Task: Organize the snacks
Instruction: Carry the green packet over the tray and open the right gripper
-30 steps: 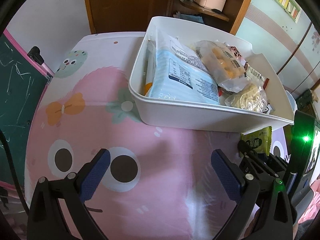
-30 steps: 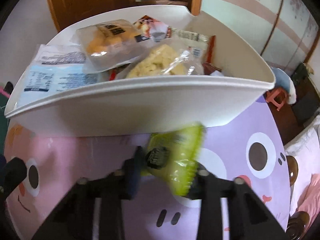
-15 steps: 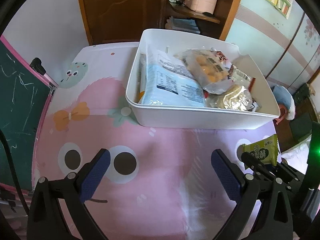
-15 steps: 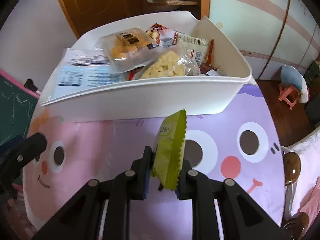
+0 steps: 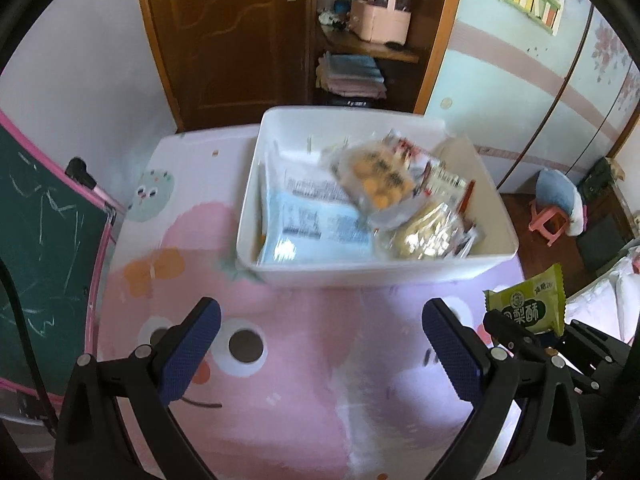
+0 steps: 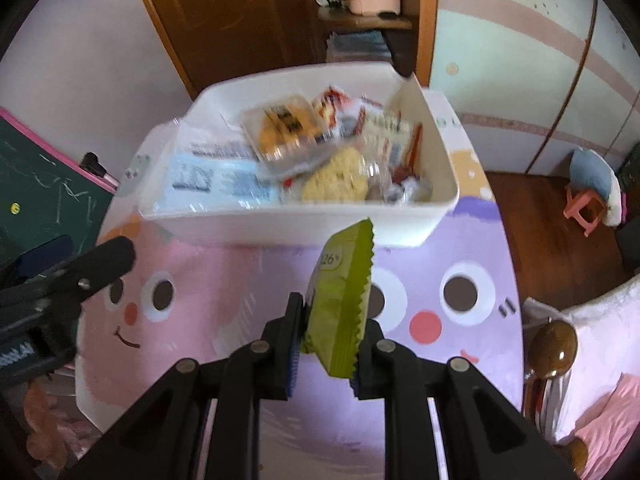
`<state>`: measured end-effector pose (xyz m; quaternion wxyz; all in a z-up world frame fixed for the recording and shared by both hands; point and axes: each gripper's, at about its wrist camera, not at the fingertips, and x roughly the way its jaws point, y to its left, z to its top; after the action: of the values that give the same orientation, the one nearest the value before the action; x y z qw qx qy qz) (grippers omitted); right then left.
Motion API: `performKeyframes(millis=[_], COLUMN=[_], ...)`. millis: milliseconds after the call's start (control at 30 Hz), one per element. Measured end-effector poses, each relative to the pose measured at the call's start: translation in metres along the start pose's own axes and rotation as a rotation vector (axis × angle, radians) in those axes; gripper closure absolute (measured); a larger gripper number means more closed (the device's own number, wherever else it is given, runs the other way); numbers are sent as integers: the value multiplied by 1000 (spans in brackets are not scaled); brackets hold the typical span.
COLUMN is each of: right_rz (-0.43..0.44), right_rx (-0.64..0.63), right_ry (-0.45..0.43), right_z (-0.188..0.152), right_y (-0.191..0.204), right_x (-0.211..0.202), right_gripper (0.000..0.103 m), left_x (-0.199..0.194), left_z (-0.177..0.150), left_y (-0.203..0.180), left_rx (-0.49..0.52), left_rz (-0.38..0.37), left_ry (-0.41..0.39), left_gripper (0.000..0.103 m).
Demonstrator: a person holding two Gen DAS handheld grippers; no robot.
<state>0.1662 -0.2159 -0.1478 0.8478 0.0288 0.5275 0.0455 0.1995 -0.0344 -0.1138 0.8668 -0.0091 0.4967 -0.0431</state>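
Blur softens most packets inside the white bin (image 5: pixel 372 270), so their printing stays unreadable in both views. The blue-and-white packet (image 5: pixel 316 224) carries dark lines of text that I cannot make out, and its left part is hidden behind the bin wall. A clear bag of yellow-orange pieces (image 5: pixel 376 180) lies over it, and a clear bag of pale pieces (image 6: pixel 336 178) sits beside; smaller wrappers at the right end of the bin are too smeared to tell apart. The lower part of the green snack packet (image 6: pixel 342 300) is covered by the pads of the right claw (image 6: pixel 326 348), and the claw bodies are cut off by the bottom edge of each picture.

The green snack packet is a small pillow pack, lime green with zigzag sealed ends, held almost edge-on and upright in the right wrist view, above the desk (image 5: pixel 280 400) and in front of the bin, not inside it. The right claw is clamped on it. The left claw (image 5: pixel 320 356) stands wide apart with nothing between its blue pads.

On the packet, the left wrist view shows a dark oval with pale Chinese characters; the right wrist view shows "126" in a small white patch. The desk cover has pink and purple cartoon faces.
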Motion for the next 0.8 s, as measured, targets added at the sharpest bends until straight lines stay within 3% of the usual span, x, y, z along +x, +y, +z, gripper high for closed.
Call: performKeyframes(millis=[233, 500, 667, 800], right_rz=[2, -23, -41, -49], right_rx=[-33, -58, -68, -63], right_ry=[-86, -111, -88, -62], right_z=[56, 117, 143, 157], right_y=[-3, -7, -10, -14], right_x=[-30, -26, -5, 12], right_gripper=[84, 84, 84, 84], left_x=[-18, -13, 8, 27], left_z=[55, 120, 146, 154], left_y=[-10, -16, -17, -15], left_rx=[7, 2, 2, -14], left_rz=[-6, -10, 31, 14], left_ry=[-80, -146, -145, -112], left_gripper=[1, 1, 1, 1])
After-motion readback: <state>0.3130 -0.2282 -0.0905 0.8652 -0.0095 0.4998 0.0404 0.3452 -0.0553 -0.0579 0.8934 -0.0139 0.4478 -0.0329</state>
